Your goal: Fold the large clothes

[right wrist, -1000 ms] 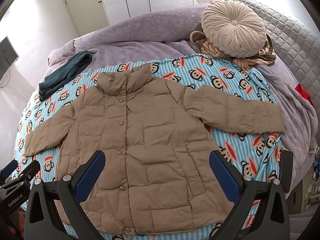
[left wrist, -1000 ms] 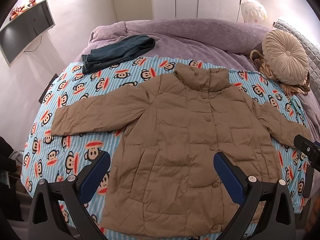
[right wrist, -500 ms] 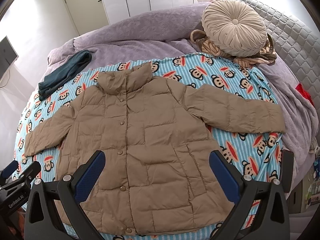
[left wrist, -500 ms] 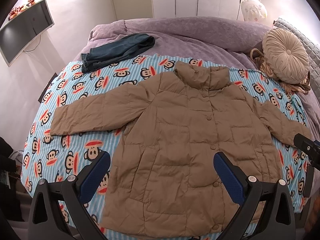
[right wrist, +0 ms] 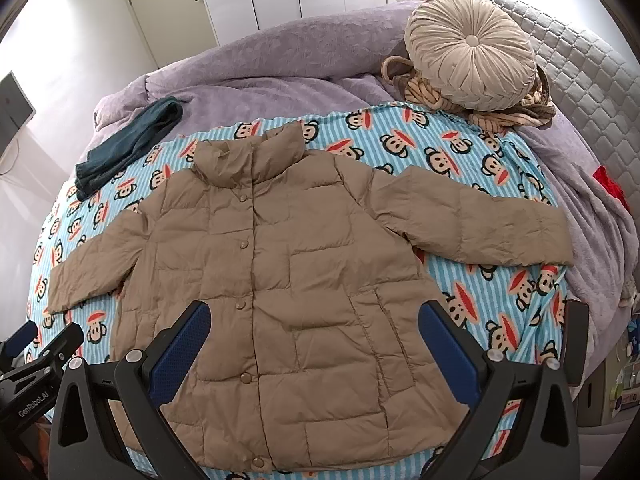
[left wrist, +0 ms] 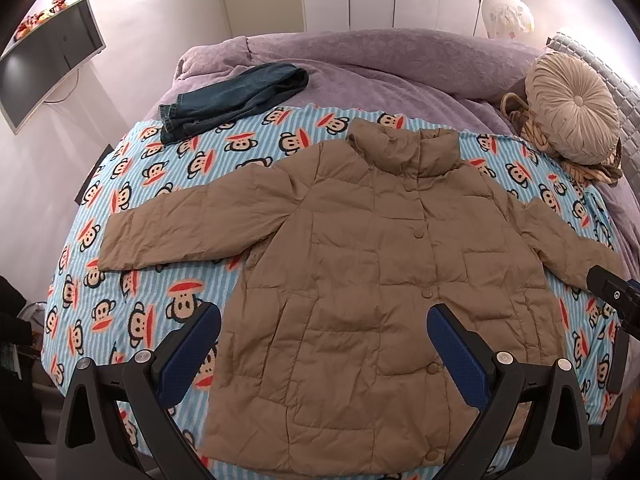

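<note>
Here the left gripper [left wrist: 323,342] and right gripper [right wrist: 314,338] both hover above the jacket's hem, fingers spread wide, gripping nothing. The tan jacket [left wrist: 384,272] lies flat, buttoned, sleeves outstretched, on the monkey-print blanket [left wrist: 132,320] near the bed's front edge.

My left tool [left wrist: 324,344] had two black plastic arms with triangular cut-outs, each tipped with a blue textured pad [left wrist: 192,346] and fixed with silver screws. My right tool [right wrist: 314,340] was built the same, black with blue pads [right wrist: 448,346]. White "GenRobot.AI" lettering ran along the left tool's black body.
</note>
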`<state>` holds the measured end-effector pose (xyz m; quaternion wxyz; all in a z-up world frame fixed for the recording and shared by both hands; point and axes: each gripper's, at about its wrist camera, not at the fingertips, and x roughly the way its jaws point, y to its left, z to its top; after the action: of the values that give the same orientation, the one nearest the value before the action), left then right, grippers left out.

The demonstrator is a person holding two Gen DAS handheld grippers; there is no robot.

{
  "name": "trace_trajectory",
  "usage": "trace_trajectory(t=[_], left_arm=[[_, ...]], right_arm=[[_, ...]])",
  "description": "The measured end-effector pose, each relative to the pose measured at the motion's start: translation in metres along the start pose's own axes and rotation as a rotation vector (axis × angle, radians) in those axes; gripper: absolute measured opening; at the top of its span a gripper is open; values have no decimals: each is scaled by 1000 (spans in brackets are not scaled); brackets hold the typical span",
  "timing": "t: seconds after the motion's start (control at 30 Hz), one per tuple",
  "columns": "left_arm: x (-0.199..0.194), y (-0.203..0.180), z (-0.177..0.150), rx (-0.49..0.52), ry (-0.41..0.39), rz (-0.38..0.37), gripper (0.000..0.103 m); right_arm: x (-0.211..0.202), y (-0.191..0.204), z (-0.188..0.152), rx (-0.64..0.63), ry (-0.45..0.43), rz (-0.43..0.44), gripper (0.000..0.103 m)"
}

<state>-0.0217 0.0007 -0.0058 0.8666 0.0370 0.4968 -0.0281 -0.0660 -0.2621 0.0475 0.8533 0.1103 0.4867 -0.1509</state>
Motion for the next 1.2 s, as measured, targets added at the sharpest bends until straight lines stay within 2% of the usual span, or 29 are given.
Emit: trace_trajectory(t=[0.23, 0.5, 0.73, 0.83, 1.0, 1.2], left_arm=[[6, 1, -4, 0, 16, -1, 103], [20, 4, 10, -1, 70, -15, 103], [48, 15, 15, -33, 157, -59, 103], [63, 29, 13, -79, 186, -107, 103], [97, 73, 9, -220, 199, -157, 103], [142, 143, 5, -384, 167, -152, 103]], right_arm=[[9, 4, -2, 0, 15, -1, 103], [22, 8, 7, -3, 55, 4, 103], [43, 15, 12, 15, 135, 106, 103], [57, 19, 13, 27, 177, 137, 103], [85, 32, 10, 52, 245, 211, 103], [124, 75, -1, 5, 280, 283, 103]])
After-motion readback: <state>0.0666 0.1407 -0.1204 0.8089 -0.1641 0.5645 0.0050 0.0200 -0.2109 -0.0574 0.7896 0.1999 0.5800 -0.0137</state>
